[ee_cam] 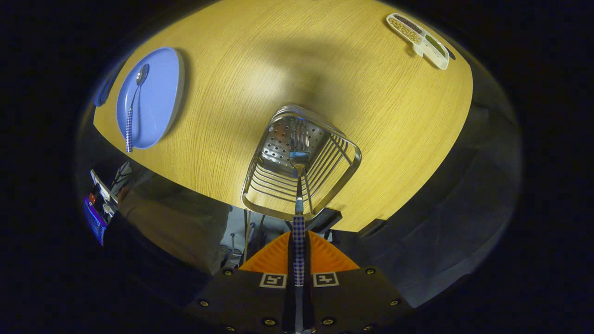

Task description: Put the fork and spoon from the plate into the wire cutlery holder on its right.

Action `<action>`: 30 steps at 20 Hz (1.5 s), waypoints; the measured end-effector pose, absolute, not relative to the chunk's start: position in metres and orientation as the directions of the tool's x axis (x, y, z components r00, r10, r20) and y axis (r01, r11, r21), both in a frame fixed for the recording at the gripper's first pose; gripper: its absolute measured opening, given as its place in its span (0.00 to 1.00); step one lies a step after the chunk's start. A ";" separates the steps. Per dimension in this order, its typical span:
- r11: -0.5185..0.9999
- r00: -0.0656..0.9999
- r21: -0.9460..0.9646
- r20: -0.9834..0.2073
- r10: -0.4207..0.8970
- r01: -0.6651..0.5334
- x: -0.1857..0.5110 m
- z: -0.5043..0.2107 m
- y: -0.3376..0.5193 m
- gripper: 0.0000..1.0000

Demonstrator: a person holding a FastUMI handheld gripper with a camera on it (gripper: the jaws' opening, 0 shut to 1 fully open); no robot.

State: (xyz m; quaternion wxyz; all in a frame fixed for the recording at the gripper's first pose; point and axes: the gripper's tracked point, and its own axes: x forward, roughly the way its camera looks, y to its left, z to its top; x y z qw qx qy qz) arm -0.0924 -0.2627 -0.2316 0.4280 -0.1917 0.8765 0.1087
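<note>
- The fork is pinched by its checked handle between the two fingers of the claw, which are pressed together on it; the fork points straight ahead of them, down into the holder.
- Its tines are inside the wire cutlery holder, over the perforated metal bottom; whether they touch the bottom cannot be told.
- The holder stands just ahead of the fingers near the closest edge of the counter. Its walls are thin metal wires under a thicker rim, and apart from the fork nothing shows inside it.
- The spoon lies on the blue plate, well apart from the holder. Its bowl is on the far side and its checked handle reaches over the plate's near rim.
- The spoon is the one thing on the plate.
- At the far corner of the counter sits a white divided dish with small dark, yellowish and green bits in its compartments.
- The wooden counter between plate and holder is bare.
</note>
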 end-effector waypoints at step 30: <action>0.943 -0.302 0.023 -0.950 -0.084 -0.333 -0.093 -0.162 -0.198 0.97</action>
